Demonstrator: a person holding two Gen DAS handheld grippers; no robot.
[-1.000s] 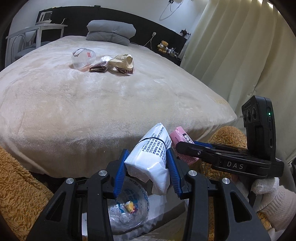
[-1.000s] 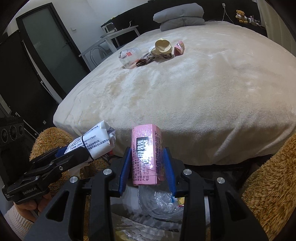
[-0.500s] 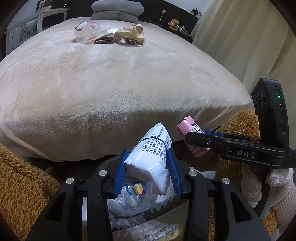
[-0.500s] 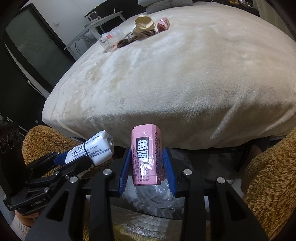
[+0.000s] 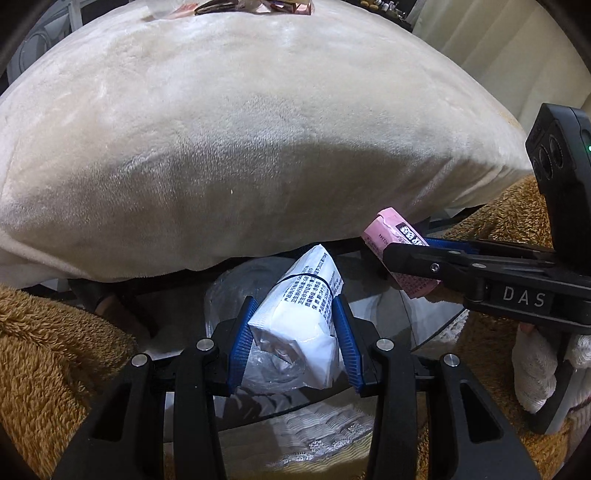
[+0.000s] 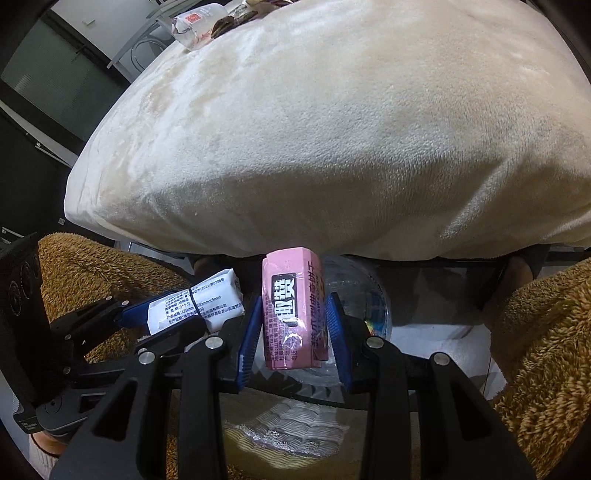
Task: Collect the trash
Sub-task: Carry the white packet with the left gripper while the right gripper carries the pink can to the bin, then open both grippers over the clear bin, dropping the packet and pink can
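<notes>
My left gripper (image 5: 293,314) is shut on a white tissue pack (image 5: 301,295) with black print. My right gripper (image 6: 293,325) is shut on a pink carton (image 6: 293,306). Both hold their items low, past the foot of the bed, over a bin lined with a clear plastic bag (image 5: 229,295) that holds wrappers (image 6: 369,306). The right gripper with the pink carton (image 5: 400,254) shows at the right of the left wrist view. The left gripper with the tissue pack (image 6: 195,304) shows at the left of the right wrist view. More trash (image 6: 201,26) lies far up the bed.
The cream plush bed (image 5: 240,129) fills the view ahead, its edge just above the bin. Brown fuzzy fabric (image 5: 48,350) lies on both sides (image 6: 543,332). A lace-edged cloth (image 6: 288,428) lies below. Curtains (image 5: 498,48) hang at the right.
Both grippers have moved down and forward with their items, from above the bed's edge to below it, over the bin. The trash on the bed has slid to the top of both views.
</notes>
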